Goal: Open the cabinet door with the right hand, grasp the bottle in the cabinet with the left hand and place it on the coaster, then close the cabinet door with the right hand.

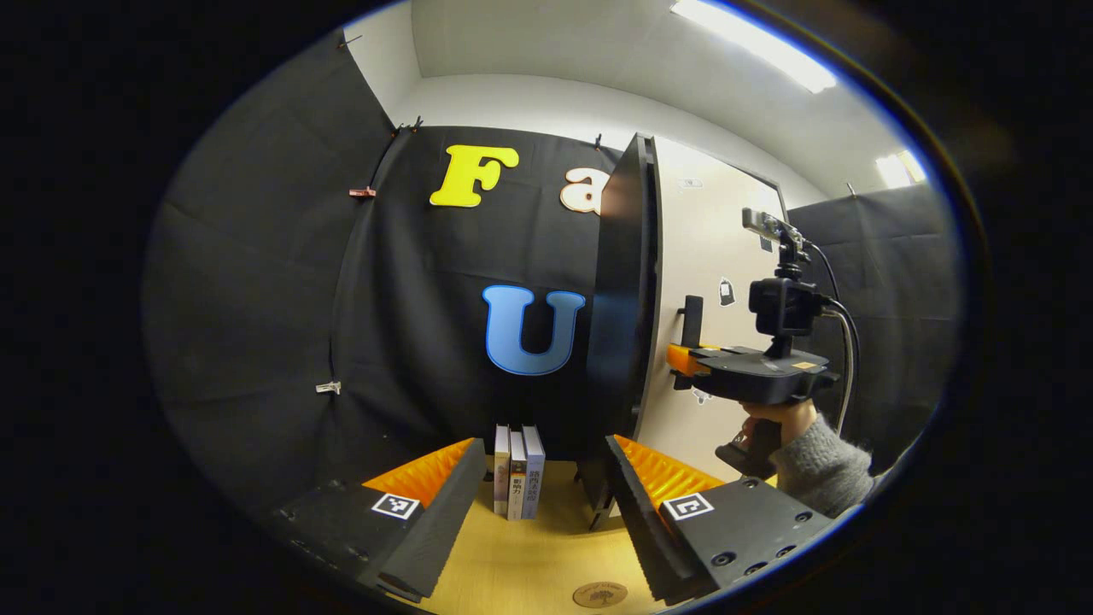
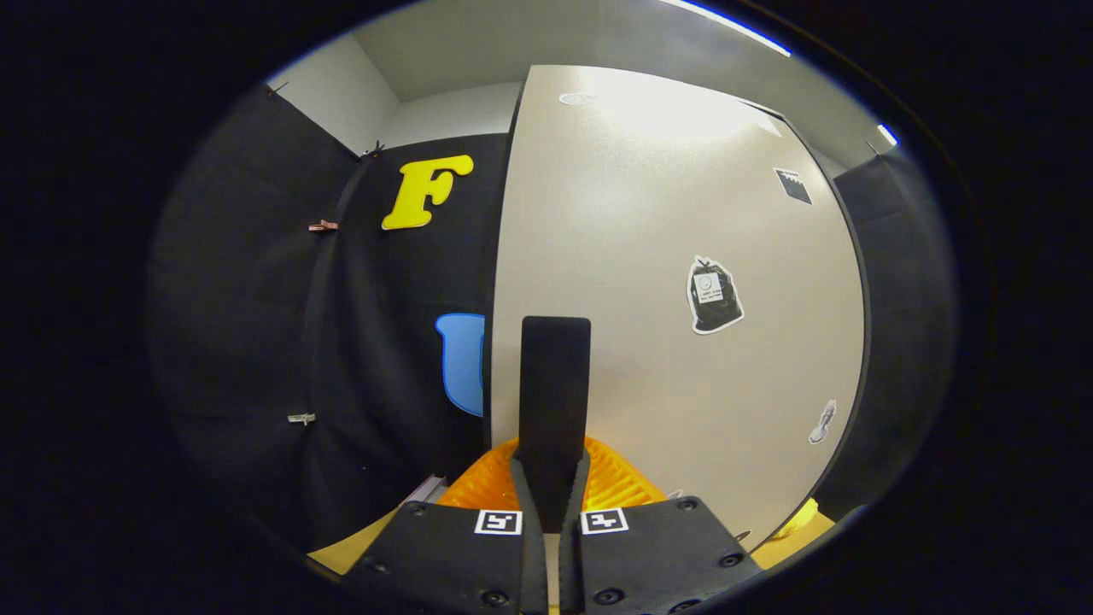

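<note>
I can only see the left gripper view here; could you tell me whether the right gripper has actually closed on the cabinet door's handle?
Observer: Yes. The right gripper view shows the right gripper with both fingers pressed against the sides of the black handle.
Operator: Thank you. Is there anything low on the door, past the gripper?
Observer: A small pale sticker sits low on the door, near its right edge.
Operator: And below that corner?
Observer: There is something yellow peeking out there; I cannot tell what it is.
</note>
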Demonstrator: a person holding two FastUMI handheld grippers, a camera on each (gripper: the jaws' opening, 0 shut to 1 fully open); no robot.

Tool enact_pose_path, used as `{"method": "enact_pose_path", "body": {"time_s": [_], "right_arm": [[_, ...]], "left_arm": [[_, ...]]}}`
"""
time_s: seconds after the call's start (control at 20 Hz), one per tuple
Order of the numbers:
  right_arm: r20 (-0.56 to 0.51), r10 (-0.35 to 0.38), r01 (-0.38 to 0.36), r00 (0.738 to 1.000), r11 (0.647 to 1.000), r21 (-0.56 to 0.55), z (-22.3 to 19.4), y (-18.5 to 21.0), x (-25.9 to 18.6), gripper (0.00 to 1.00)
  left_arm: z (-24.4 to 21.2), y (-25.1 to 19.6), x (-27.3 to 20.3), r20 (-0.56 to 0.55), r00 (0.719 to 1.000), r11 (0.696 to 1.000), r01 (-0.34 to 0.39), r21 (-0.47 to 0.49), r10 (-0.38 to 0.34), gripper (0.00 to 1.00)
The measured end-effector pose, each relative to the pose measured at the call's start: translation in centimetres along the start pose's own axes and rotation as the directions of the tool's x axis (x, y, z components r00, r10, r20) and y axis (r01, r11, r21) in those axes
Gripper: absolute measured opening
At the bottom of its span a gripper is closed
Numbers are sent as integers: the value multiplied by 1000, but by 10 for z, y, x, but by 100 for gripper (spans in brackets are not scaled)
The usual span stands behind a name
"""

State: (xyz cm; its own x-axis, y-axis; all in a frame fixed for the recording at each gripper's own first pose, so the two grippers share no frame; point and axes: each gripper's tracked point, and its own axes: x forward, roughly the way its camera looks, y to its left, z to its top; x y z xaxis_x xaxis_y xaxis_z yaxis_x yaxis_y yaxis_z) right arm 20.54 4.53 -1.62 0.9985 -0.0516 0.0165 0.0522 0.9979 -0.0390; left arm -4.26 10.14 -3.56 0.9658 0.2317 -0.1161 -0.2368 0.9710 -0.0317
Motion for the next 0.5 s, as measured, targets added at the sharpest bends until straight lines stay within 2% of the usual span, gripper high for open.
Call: {"method": "enact_pose_path", "body": {"time_s": [0.2,0.5], "right_arm": [[-18,37,-37,999,999,8,4,0,-25,10],[-17,53,-53,998,999,-5,8,-15,-70,10]], "left_arm": [[1,-20,-16,12,999,999,33,8,-33,88],[2,-47,-24,11,995,995,98,13,-98,88]]}}
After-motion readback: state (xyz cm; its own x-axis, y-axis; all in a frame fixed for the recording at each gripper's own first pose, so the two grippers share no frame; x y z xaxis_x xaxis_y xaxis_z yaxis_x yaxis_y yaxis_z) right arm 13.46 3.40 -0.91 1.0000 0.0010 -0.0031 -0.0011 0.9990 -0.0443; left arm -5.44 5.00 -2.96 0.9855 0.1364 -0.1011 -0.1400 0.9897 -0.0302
